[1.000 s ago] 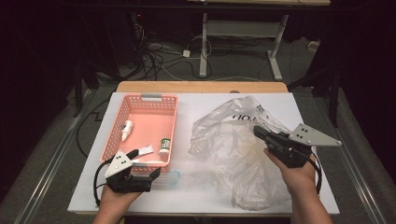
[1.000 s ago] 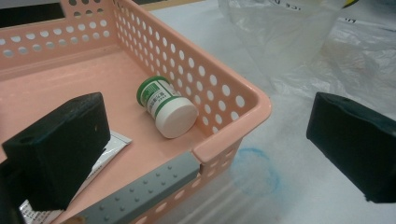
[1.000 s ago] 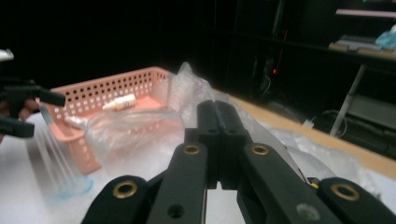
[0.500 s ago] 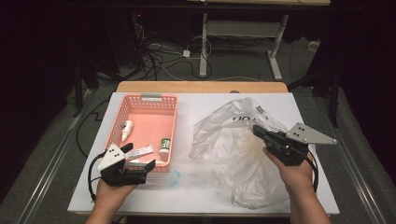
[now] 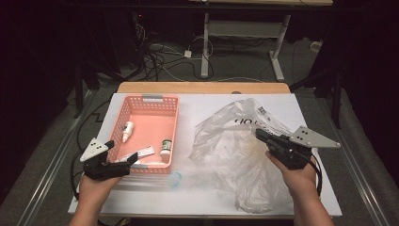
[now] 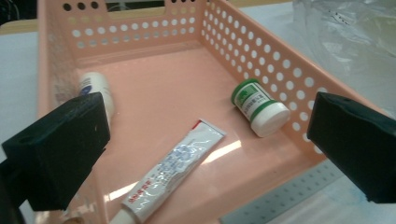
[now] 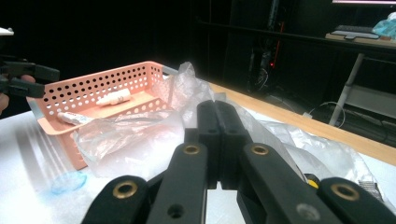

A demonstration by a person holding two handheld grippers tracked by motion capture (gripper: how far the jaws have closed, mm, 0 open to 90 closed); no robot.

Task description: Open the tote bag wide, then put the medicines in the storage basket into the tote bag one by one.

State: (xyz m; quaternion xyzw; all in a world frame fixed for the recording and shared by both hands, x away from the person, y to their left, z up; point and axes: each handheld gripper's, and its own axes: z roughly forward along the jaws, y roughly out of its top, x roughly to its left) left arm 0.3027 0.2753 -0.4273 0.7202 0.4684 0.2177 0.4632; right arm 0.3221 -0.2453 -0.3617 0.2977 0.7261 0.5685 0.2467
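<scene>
Dark room, white tabletop [image 5: 207,197]. Pink basket [image 5: 155,101] at 10 o'clock, holding toothpaste tube [image 6: 173,170], green-capped jar [image 6: 259,108], white bottle [image 6: 95,88]. Left gripper [image 6: 205,149] at its near edge, fingers wide apart. Likely next: straddle the tube squarely, then close. Right gripper [image 7: 217,140] at 3 o'clock over clear plastic bag [image 5: 235,155], fingers pressed together, seemingly gripping nothing.

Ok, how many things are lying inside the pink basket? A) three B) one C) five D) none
A: the left claw's view shows three things on the floor of the pink basket: a white bottle by one wall, a flat tube in the middle, and a small jar with a green band by the other wall.
</scene>
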